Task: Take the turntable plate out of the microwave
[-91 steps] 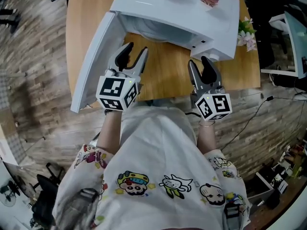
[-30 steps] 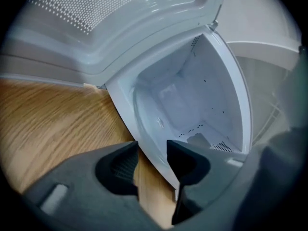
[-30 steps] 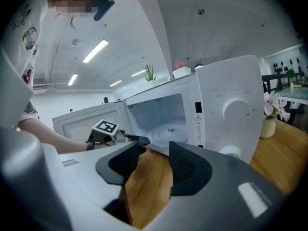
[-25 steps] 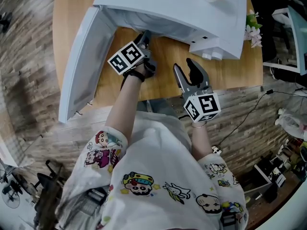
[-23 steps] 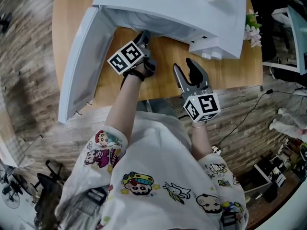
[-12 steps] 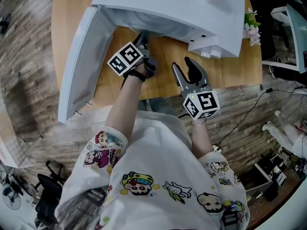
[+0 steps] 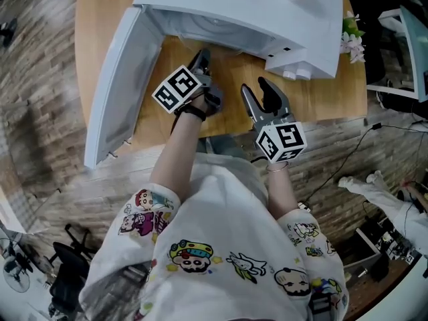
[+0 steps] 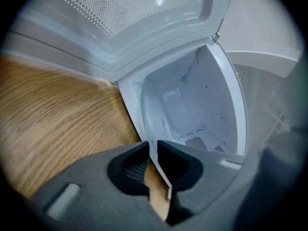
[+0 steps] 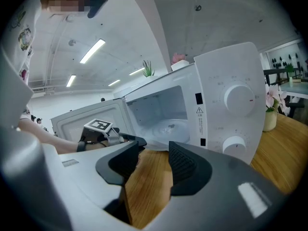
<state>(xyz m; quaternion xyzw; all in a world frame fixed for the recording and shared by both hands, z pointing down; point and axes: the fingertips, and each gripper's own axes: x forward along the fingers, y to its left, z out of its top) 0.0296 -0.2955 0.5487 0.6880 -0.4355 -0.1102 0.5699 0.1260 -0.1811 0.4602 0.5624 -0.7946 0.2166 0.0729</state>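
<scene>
L gripper [image 8: 153, 146], jaws closing on the thin rim of the turntable plate [image 9: 169, 127] at the microwave [image 7: 267, 12] mouth, top centre of head view, w/ open door [image 7: 120, 79] swung out left; R gripper [image 7: 256, 87] spread over bare wooden table [image 7: 231, 64], just right of it.

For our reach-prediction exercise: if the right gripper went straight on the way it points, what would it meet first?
Probably the turntable plate in the microwave's open mouth, but the right gripper seems tilted down, so the wooden table may come first; depth is unclear.
</scene>
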